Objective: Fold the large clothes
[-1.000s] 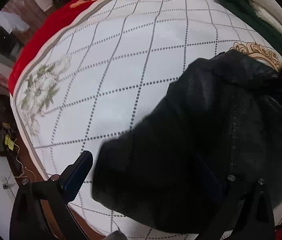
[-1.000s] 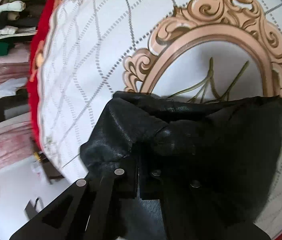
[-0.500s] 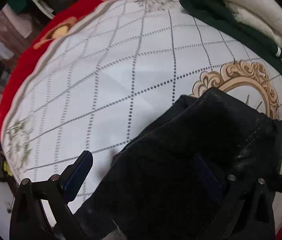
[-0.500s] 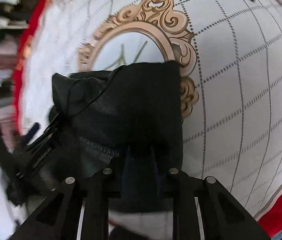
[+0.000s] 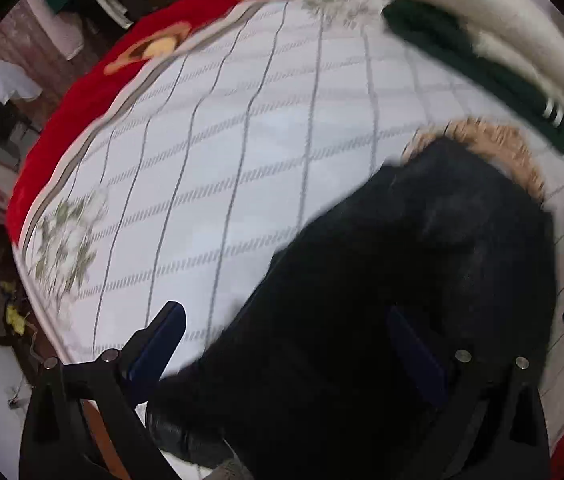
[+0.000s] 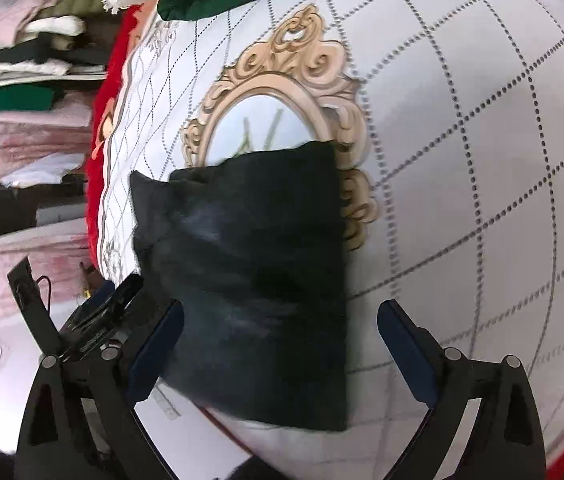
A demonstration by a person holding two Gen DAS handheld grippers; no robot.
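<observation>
A black leather-like garment (image 6: pixel 254 256) lies folded into a compact rectangle on the white quilted bedspread (image 6: pixel 462 128), partly over a gold ornate oval print (image 6: pixel 282 92). My right gripper (image 6: pixel 280 340) is open, its blue-padded fingers (image 6: pixel 402 340) on either side of the near end of the garment, holding nothing. In the left wrist view the same garment (image 5: pixel 402 300) fills the lower right. My left gripper (image 5: pixel 286 348) is open over its near edge, one finger (image 5: pixel 158 344) above the bedspread (image 5: pixel 242 160).
A dark green striped garment (image 5: pixel 482 76) and a white fluffy one (image 5: pixel 494 28) lie at the far side of the bed. The red border (image 5: pixel 78 108) marks the bed's edge. Stacked folded clothes (image 6: pixel 30 64) sit on shelves beyond. The left gripper (image 6: pixel 94 312) shows beside the garment.
My right gripper has opened and let go of the black garment, which now lies flat and folded. Both grippers have drawn back a little; the left stays open.
</observation>
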